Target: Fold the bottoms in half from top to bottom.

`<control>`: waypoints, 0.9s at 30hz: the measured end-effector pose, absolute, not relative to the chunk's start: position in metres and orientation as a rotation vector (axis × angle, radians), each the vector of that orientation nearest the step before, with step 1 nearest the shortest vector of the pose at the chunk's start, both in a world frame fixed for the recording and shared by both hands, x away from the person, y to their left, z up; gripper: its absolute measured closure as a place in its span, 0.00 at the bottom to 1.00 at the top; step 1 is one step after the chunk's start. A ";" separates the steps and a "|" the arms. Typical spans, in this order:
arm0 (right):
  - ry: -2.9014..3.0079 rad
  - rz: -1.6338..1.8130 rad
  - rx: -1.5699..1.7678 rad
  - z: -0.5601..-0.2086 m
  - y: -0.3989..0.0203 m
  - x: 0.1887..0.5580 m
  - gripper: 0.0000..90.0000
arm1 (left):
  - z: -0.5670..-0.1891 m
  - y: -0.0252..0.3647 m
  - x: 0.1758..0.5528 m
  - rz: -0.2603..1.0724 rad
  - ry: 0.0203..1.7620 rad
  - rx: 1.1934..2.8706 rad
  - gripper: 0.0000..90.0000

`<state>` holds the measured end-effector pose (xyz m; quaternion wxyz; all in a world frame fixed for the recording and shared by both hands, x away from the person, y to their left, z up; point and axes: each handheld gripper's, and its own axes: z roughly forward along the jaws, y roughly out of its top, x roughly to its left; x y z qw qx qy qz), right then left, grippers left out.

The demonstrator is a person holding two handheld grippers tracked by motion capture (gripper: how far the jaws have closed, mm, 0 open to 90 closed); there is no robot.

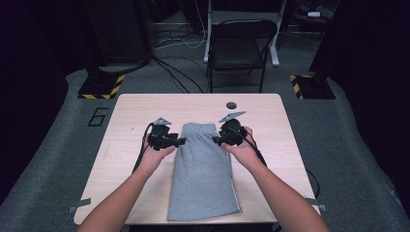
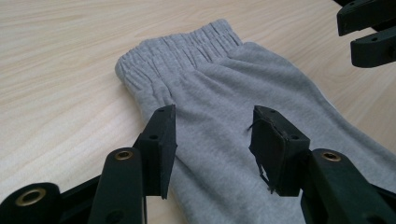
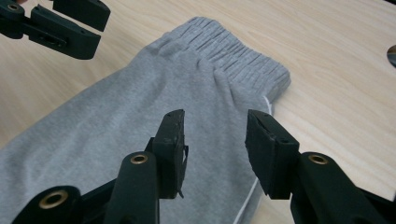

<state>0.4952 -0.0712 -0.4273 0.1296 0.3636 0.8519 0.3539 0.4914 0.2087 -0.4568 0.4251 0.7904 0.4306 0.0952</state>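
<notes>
Here — grey shorts (image 1: 203, 169) amid bare table (image 1: 121, 145) edges

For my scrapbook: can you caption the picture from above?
Two open tools, left and right, flank folded grey sweatpants on a wooden table.

Grey sweatpants (image 1: 203, 171) lie folded lengthwise in a long flat strip down the middle of my tabletop (image 1: 125, 111), gathered elastic waistband at the far end, hem near my edge.
</notes>
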 end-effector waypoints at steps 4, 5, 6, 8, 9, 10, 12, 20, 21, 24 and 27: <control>2.475 1.008 1.072 -0.436 -0.070 0.506 0.64 | -0.460 0.204 0.501 0.243 1.091 1.967 0.56; 2.479 1.002 1.069 -0.437 -0.071 0.508 0.64 | -0.461 0.204 0.505 0.241 1.084 1.987 0.57; 2.467 1.003 1.092 -0.441 -0.070 0.510 0.64 | -0.463 0.203 0.507 0.240 1.087 1.988 0.57; 2.465 0.990 1.107 -0.447 -0.071 0.514 0.64 | -0.466 0.203 0.511 0.242 1.101 1.974 0.58; 2.456 0.992 1.119 -0.449 -0.071 0.515 0.64 | -0.468 0.203 0.513 0.239 1.108 1.974 0.58; 2.455 0.984 1.129 -0.451 -0.071 0.516 0.64 | -0.469 0.203 0.515 0.242 1.114 1.967 0.59; 2.447 0.982 1.150 -0.457 -0.072 0.519 0.64 | -0.472 0.204 0.518 0.243 1.122 1.968 0.59; 2.444 0.931 1.214 -0.479 -0.081 0.532 0.67 | -0.482 0.206 0.527 0.256 1.187 1.973 0.58; 2.450 0.931 1.230 -0.481 -0.082 0.533 0.74 | -0.483 0.207 0.528 0.249 1.192 1.978 0.58; 2.512 0.935 1.210 -0.486 -0.083 0.534 0.91 | -0.484 0.207 0.529 0.257 1.191 1.984 0.58; 2.517 0.945 1.184 -0.485 -0.082 0.532 0.93 | -0.485 0.207 0.528 0.270 1.189 1.978 0.58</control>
